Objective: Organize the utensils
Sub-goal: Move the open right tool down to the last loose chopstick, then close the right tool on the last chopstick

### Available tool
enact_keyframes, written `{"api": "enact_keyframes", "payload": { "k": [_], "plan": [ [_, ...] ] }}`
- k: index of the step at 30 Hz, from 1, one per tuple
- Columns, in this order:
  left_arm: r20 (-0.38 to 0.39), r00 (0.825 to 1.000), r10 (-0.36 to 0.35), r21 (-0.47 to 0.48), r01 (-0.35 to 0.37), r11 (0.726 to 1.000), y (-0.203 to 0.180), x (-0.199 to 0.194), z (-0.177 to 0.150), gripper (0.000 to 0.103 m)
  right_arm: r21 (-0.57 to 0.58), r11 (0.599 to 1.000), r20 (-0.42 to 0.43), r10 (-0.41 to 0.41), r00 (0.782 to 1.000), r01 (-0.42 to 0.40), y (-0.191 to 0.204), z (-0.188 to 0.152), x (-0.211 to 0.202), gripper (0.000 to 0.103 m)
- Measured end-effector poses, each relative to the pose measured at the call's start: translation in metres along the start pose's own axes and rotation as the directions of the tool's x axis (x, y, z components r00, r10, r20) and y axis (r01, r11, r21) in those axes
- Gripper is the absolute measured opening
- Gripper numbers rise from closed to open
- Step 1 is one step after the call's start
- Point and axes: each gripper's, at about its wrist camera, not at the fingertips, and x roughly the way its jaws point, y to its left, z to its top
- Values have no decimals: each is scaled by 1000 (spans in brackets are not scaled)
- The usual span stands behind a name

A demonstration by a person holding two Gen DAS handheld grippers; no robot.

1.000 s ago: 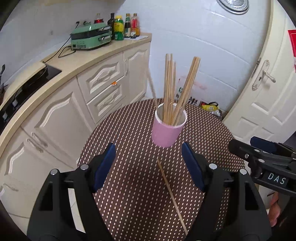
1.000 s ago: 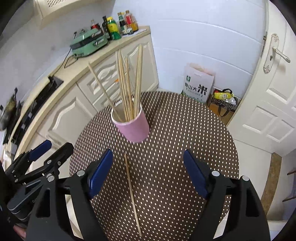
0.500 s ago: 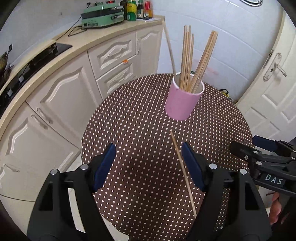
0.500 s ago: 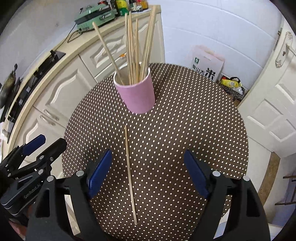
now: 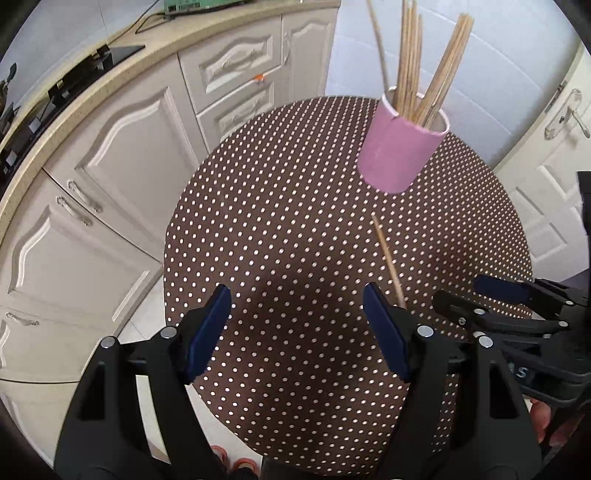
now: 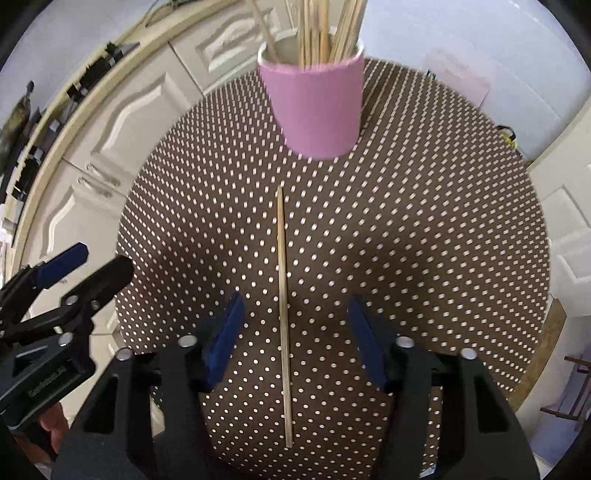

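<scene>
A pink cup (image 5: pixel 400 146) (image 6: pixel 316 105) holding several wooden chopsticks (image 5: pixel 413 62) (image 6: pixel 321 29) stands at the far side of a round brown dotted table (image 5: pixel 288 229) (image 6: pixel 424 229). One loose chopstick (image 6: pixel 282 295) (image 5: pixel 388 258) lies flat on the table in front of the cup. My right gripper (image 6: pixel 295 317) hangs over it with the stick between its blue pads; its jaws are closing and do not touch the stick. My left gripper (image 5: pixel 297 306) is open over bare tablecloth, left of the stick. Each gripper shows at the edge of the other's view.
Cream kitchen cabinets (image 5: pixel 122 155) and a curved counter (image 5: pixel 110 74) stand left of the table. A white door (image 5: pixel 554 155) is at the right. The tiled wall is behind the cup.
Both grippers have come down toward the table and tilted more steeply. The right one now straddles the loose chopstick and its jaws have narrowed. The left one's jaws have kept their width.
</scene>
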Motion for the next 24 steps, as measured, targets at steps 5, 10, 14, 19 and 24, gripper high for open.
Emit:
{"api": "enact_keyframes", "payload": {
  "k": [5,10,14,19,24],
  "plan": [
    [-42,999,-9,-7,9,1000,9,13,1,73,14,1000,-78,5,997,-4,6,4,28,33],
    [-81,997,-14,-17,12,1000,15,25,2,73,-5,999,-120,-32,992,31,15,10,45,28],
    [-114,993,-25,-29,22,999,19,36,4,73,-35,996,-156,-92,984,87,22,14,63,23],
    [-131,991,-26,-29,22,999,21,44,8,73,-53,991,-162,-128,978,121,29,18,67,22],
    [-123,992,-31,-40,27,999,24,46,15,73,23,994,-180,-104,978,110,17,27,67,5]
  ]
}}
